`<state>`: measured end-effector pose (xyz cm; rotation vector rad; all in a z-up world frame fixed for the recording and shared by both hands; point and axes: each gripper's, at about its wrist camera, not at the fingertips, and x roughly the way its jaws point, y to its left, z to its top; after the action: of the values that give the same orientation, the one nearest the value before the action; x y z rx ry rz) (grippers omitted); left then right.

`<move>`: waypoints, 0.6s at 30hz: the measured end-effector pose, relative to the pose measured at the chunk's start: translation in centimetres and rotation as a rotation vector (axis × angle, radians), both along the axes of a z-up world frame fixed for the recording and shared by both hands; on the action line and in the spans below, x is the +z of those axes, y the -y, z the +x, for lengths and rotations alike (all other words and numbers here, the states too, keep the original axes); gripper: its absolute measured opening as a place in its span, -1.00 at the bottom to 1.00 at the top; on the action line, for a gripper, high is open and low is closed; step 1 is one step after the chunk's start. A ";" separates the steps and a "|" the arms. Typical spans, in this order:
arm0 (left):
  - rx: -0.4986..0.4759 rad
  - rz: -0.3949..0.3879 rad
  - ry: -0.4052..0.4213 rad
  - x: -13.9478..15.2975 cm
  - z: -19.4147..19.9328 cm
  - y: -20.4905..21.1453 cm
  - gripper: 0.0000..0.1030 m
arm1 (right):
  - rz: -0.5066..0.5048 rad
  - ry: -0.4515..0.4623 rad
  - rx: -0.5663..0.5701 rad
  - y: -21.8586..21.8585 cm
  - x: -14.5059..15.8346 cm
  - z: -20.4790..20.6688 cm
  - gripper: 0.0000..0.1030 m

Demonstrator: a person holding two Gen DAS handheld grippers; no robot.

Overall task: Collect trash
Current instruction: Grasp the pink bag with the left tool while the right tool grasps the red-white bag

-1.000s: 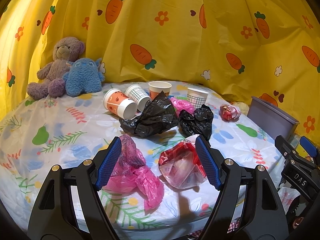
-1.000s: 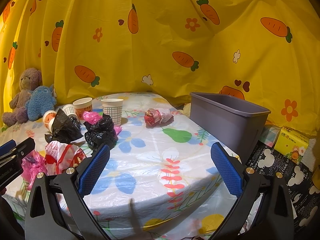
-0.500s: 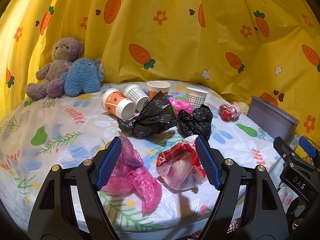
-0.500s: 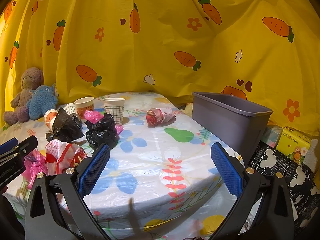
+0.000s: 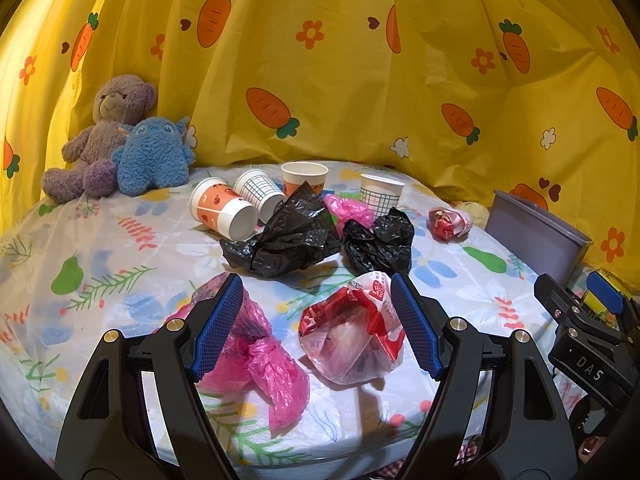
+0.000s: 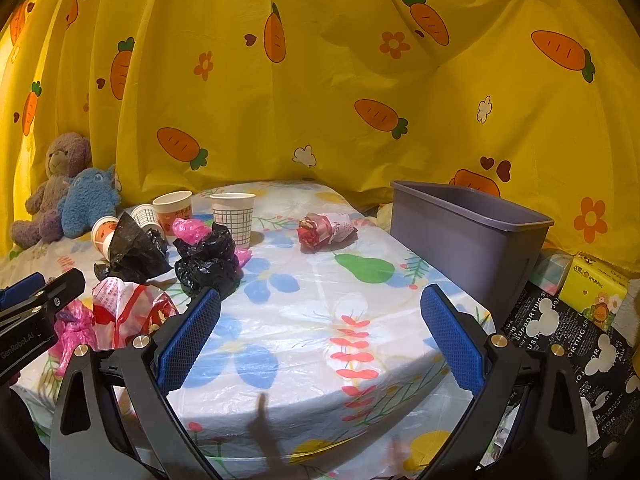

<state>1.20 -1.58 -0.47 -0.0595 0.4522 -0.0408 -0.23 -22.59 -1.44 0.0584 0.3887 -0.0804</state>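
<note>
The left gripper is being held with its jaws spread wide above the near edge of the table, nothing being gripped between the blue pads. Between and just beyond the pads, a red-and-white plastic bag and a crumpled pink bag are lying on the floral cloth. Farther out, two black bags are being shown side by side, with a second pink bag tucked behind them. Behind these, four paper cups are being displayed: an orange-printed cup and a grid-printed cup lying tipped on their sides, and an orange upright cup and a grid-printed upright cup standing. A red wrapper is lying apart toward the right, near the grey bin placed beside the table.

The right gripper is likewise being held wide apart and empty, over a bare stretch of the cloth; the wrapper and the bin are being seen beyond it, with the bin standing just off the table's right edge. A yellow tissue pack is lying past the bin. At the far left, a purple teddy bear and a blue plush toy are being propped against the carrot-printed yellow curtain.
</note>
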 end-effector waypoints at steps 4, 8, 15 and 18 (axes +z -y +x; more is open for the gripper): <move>-0.021 0.044 -0.016 -0.1 -0.2 0.4 0.46 | -0.002 -0.010 0.023 -0.5 -0.2 0.4 0.84; 0.028 -0.001 -0.002 0.0 -0.3 -1.6 0.46 | 0.012 -0.012 0.086 -1.7 -0.4 0.8 0.82; 0.128 0.016 0.034 0.0 -1.3 -5.9 0.46 | 0.046 -0.046 0.286 -6.1 -1.1 1.8 0.75; 0.155 -0.014 0.025 -0.2 -1.4 -7.5 0.46 | 0.048 -0.045 0.374 -8.4 -1.5 2.1 0.62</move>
<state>-0.19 5.97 -0.66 -0.1077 0.4212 0.1071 1.84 -14.22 -2.91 0.0304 0.4413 0.2968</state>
